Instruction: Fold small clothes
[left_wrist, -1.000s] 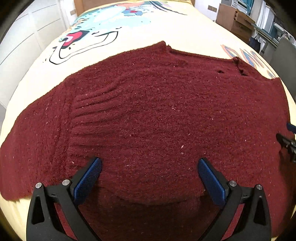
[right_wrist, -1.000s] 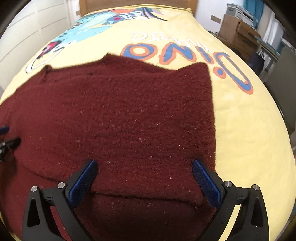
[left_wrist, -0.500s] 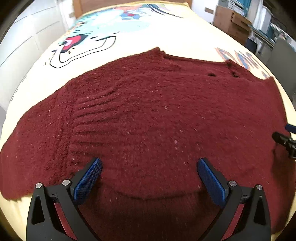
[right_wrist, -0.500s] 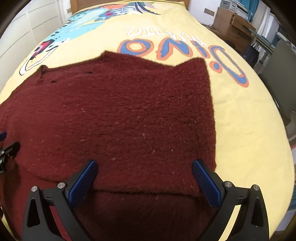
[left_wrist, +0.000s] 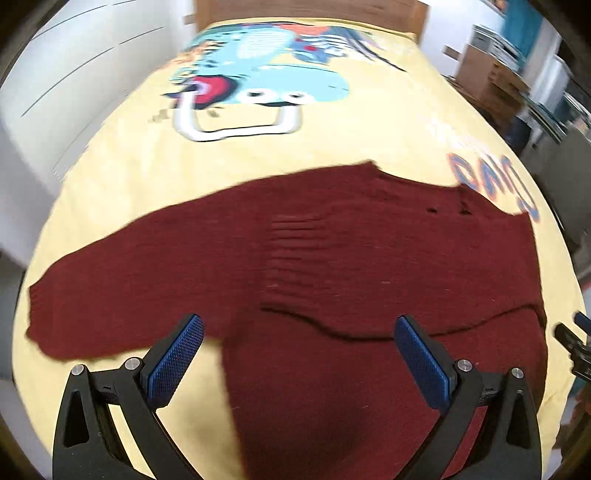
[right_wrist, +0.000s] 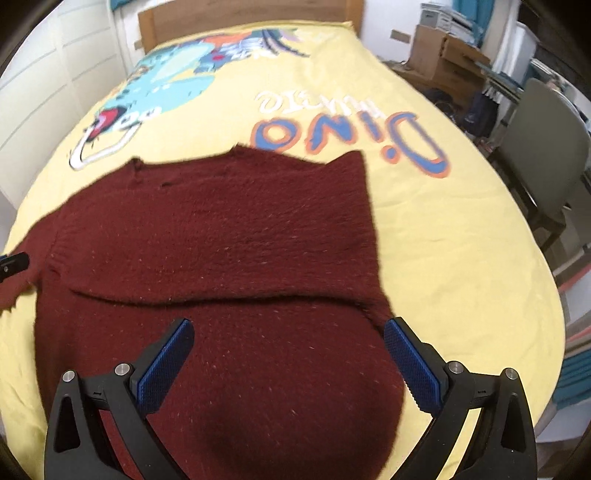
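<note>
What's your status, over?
Left gripper open, right gripper open. Sweater flat on bed, one fold laid. Nothing blocking.

You have a dark maroon knitted sweater (left_wrist: 332, 266) in front of you, flecked with pale lint, with a ribbed patch (left_wrist: 295, 251) in the same maroon. It lies on a pale yellow bedspread (right_wrist: 461, 240) printed with a turquoise cartoon dinosaur (left_wrist: 273, 74) with a red mouth outlined in white and black. Toward the bedspread's right edge you see blue lettering (right_wrist: 351, 140) rimmed in orange, with white letters above. Your left gripper (left_wrist: 295, 354) and right gripper (right_wrist: 288, 362) are black with blue textured pads (right_wrist: 162, 365).
</note>
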